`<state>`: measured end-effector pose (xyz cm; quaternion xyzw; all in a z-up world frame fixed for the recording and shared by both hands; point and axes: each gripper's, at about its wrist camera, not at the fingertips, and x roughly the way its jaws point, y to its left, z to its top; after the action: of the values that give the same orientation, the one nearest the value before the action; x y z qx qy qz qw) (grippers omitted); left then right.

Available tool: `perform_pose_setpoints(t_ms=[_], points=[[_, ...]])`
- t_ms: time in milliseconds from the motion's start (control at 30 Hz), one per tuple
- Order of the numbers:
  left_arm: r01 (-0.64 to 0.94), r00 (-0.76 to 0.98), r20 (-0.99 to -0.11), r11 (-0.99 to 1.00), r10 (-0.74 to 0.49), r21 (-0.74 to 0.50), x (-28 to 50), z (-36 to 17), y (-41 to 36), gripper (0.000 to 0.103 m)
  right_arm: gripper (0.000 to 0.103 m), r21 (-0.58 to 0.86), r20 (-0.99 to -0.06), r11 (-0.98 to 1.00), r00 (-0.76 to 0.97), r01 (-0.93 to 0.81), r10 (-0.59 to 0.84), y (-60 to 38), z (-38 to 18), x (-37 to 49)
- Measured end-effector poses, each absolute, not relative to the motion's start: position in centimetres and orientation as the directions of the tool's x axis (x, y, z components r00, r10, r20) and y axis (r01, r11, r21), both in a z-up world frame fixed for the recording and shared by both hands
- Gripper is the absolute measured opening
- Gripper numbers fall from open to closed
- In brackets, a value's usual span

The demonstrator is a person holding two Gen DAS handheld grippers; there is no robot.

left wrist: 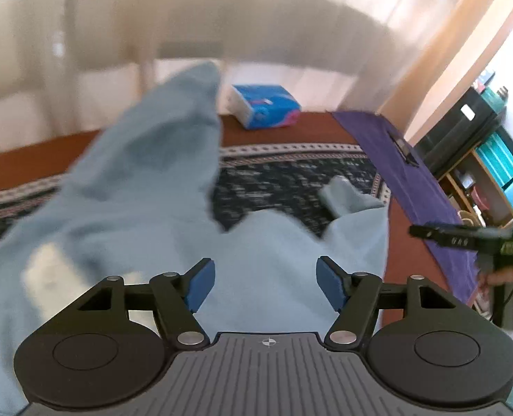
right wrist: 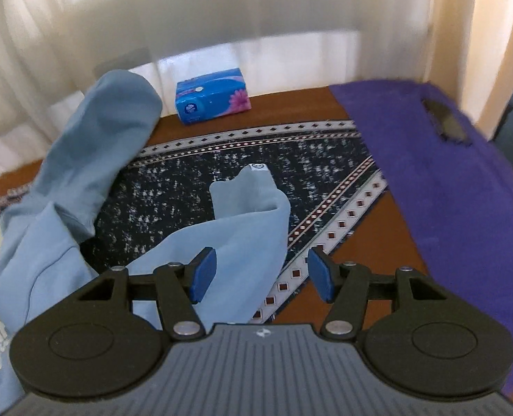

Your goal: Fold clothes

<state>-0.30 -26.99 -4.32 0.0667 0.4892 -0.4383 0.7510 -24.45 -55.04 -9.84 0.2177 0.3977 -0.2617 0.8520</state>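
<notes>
— Pale blue fleece on the left: what is it, and where does it lie?

— A light blue sweatshirt (right wrist: 66, 187), spread over the dark patterned rug (right wrist: 173, 187) that covers the brown table (right wrist: 291, 104). One sleeve (right wrist: 111, 118) rises at the far left toward the white curtain (right wrist: 222, 17); the other sleeve (right wrist: 253, 204) lies folded across the rug's middle, its cuff pointing away. Printed letters show on the body at the lower left edge of the right wrist view.

— And the left gripper (left wrist: 266, 282)?

— Its blue pads (left wrist: 201, 284) stand wide apart, nothing between them, and they hover over the sweatshirt's body. That view is blurred, so I cannot tell if they touch the cloth.

— What sits further along?

— A blue tissue pack (right wrist: 212, 96) at the table's far edge, just beyond the rug's border.

— The right gripper (right wrist: 261, 275)?

— Also spread wide and empty, above the near part of the folded sleeve and the rug's patterned border.

— And at the right?

— A purple cloth (right wrist: 447, 180) draped along the table's right side, with a dark opening near its far end. In the left wrist view, shelves (left wrist: 478, 152) stand beyond it.
</notes>
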Motion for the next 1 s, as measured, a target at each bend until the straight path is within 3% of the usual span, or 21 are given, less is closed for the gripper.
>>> perform_pose_setpoints(t_ms=[200,300,433,467,500,533,567,600,633,767,1000], points=[[0.669,0.151,-0.876,0.7,-0.457,-0.25,-0.2,-7.4,-34.4,0.077,0.063,0.32,-0.769,0.732,0.616,0.602,-0.17,-60.0,-12.7,-24.1],[0.661,0.173,-0.913,0.731,-0.37,-0.17,0.2,-9.0,-35.9,0.077,0.063,0.406,-0.742,0.689,0.657,0.6,-0.134,-61.8,-13.6,-23.1],[0.64,0.164,-0.931,0.753,-0.326,-0.151,1.0,-10.8,-36.4,0.076,0.063,0.46,-0.743,0.626,0.659,0.63,-0.119,-63.6,-15.3,-21.3],[0.646,0.166,-0.936,0.751,-0.312,-0.136,1.1,-11.1,-36.6,0.063,0.063,0.457,-0.752,0.62,0.649,0.637,-0.113,-63.8,-15.9,-20.8],[0.657,0.165,-0.941,0.745,-0.297,-0.12,1.1,-11.4,-36.8,0.043,0.063,0.457,-0.762,0.615,0.639,0.643,-0.102,-64.0,-16.4,-20.5],[0.669,0.161,-0.946,0.735,-0.281,-0.104,1.1,-11.8,-37.1,0.033,0.06,0.46,-0.772,0.61,0.631,0.645,-0.084,-64.0,-16.7,-20.5],[0.678,0.156,-0.949,0.729,-0.274,-0.099,1.1,-12.2,-37.1,0.017,0.048,0.464,-0.781,0.605,0.621,0.647,-0.066,-64.0,-17.1,-20.4],[0.68,0.152,-0.949,0.726,-0.276,-0.102,1.0,-12.4,-36.9,0.014,0.019,0.467,-0.789,0.599,0.612,0.65,-0.048,-64.0,-17.4,-20.4],[0.681,0.161,-0.945,0.725,-0.284,-0.103,1.0,-12.3,-36.5,0.012,0.011,0.471,-0.797,0.594,0.603,0.652,-0.03,-63.9,-17.8,-20.4],[0.668,0.231,-0.899,0.732,-0.372,-0.132,1.2,-9.6,-35.0,0.009,0.009,0.455,-0.782,0.617,0.62,0.642,-0.068,-62.8,-15.1,-23.2],[0.681,0.344,-0.785,0.713,-0.515,-0.169,2.4,-3.5,-35.2,0.009,0.009,0.462,-0.71,0.525,0.653,0.715,-0.264,-61.0,-6.1,-33.3]])
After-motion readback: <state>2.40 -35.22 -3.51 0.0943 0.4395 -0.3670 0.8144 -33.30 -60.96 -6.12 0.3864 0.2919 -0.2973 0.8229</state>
